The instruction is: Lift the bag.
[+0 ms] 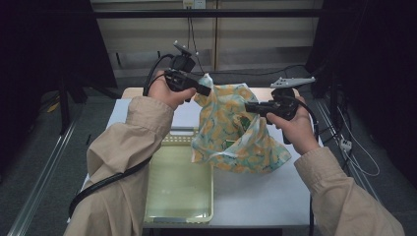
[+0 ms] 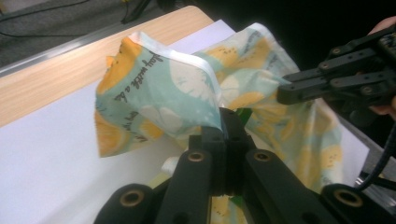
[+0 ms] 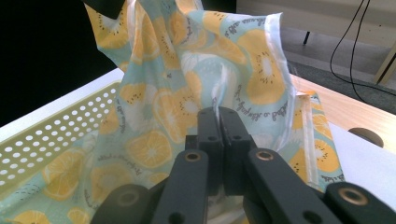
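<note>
**Citrus-print bag: lifted by both grippers, not yet placed**

Item: one thin bag (image 1: 235,132), pale teal with orange-slice print and script lettering, white hem along the mouth. Something green shows inside it in the left gripper view; what it is cannot be told.

Position: you hold it up over the white table top (image 1: 255,196). Its lower end sags to the table and laps over the right rim of the pale green perforated basket (image 1: 179,189), which lies near you, left of centre.

Left gripper (image 1: 205,91): jaws pressed together on a pinch of the fabric at the bag's upper far corner.

Right gripper (image 1: 247,106): jaws likewise clamped on the fabric, at the right side of the bag and lower than the left.

Done, by the look of it: both grips are taken and most of the bag is off the table.

Left, as a judgement: the bag hangs bunched and twisted between your two grips, so spreading it or opening its mouth seems outstanding. If the basket is its destination, that transfer is also unfinished; the basket holds nothing but the overlapping edge.
</note>
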`<state>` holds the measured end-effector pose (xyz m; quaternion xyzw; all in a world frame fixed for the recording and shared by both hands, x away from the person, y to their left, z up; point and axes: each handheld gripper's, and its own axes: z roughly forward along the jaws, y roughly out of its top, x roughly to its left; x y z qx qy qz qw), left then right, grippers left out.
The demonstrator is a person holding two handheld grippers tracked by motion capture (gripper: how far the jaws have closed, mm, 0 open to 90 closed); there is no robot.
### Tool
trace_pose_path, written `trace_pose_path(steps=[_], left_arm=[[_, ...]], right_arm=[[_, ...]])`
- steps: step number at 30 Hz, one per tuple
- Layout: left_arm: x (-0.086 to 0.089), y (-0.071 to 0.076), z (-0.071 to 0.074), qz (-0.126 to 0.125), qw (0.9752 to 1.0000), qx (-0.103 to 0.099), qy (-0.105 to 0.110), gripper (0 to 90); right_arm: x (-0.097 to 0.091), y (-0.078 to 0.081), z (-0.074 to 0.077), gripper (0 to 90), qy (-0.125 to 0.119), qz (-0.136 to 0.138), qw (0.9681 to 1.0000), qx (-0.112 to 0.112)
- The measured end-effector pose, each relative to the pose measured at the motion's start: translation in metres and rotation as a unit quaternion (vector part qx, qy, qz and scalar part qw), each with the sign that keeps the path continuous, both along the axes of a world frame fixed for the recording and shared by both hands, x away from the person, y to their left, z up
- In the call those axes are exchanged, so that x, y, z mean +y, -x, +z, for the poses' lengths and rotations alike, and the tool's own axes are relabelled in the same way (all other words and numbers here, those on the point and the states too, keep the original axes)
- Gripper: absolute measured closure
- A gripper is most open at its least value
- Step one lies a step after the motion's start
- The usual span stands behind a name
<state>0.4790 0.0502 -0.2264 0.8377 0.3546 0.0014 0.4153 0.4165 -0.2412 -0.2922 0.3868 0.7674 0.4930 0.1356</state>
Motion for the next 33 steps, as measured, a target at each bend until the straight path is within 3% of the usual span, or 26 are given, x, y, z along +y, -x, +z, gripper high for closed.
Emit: trace_pose_path(steps=[6, 7, 9, 11, 13, 15, 20, 23, 30, 33], left_arm=[[0.016, 0.001, -0.008, 0.005, 0.9999, -0.004, 0.009, 89.8], [0.018, 0.002, -0.009, 0.011, 0.9998, -0.004, 0.015, 84.9], [0.023, 0.003, -0.012, 0.013, 0.9997, -0.01, 0.015, 61.5], [0.028, 0.007, -0.015, 0.008, 0.9996, -0.021, 0.016, 56.1], [0.033, 0.01, -0.018, 0.017, 0.9994, -0.028, 0.014, 37.5], [0.037, 0.012, -0.022, 0.012, 0.9994, -0.027, 0.016, 27.7], [0.049, 0.021, -0.033, 0.006, 0.9994, -0.031, 0.012, 18.8], [0.057, 0.026, -0.04, 0.001, 0.9993, -0.034, 0.014, 15.6], [0.071, 0.04, -0.054, -0.024, 0.9983, -0.049, 0.02, 13.2], [0.075, 0.046, -0.062, -0.019, 0.9985, -0.05, 0.011, 12.5]], right_arm=[[0.004, 0.001, -0.003, 82.1, -0.004, 0.003, 1.0, 0.002], [0.005, 0.002, -0.003, 79.0, -0.007, 0.003, 1.0, 0.001], [0.005, 0.003, -0.003, 68.3, -0.018, 0.009, 0.9998, 0.004], [0.004, 0.005, -0.004, 54.1, -0.02, 0.001, 0.9998, -0.003], [0.003, 0.008, -0.004, 42.8, -0.019, 0.003, 0.9998, -0.005], [0.001, 0.012, -0.005, 34.9, -0.017, 0.006, 0.9998, -0.008], [-0.006, 0.023, -0.006, 29.7, -0.013, 0.006, 0.9998, -0.016], [-0.009, 0.029, -0.01, 27.1, 0.005, 0.005, 0.9999, -0.015], [-0.018, 0.041, -0.019, 23.9, 0.011, 0.0, 0.9997, -0.02], [-0.021, 0.045, -0.024, 23.0, 0.011, -0.002, 0.9997, -0.02]])
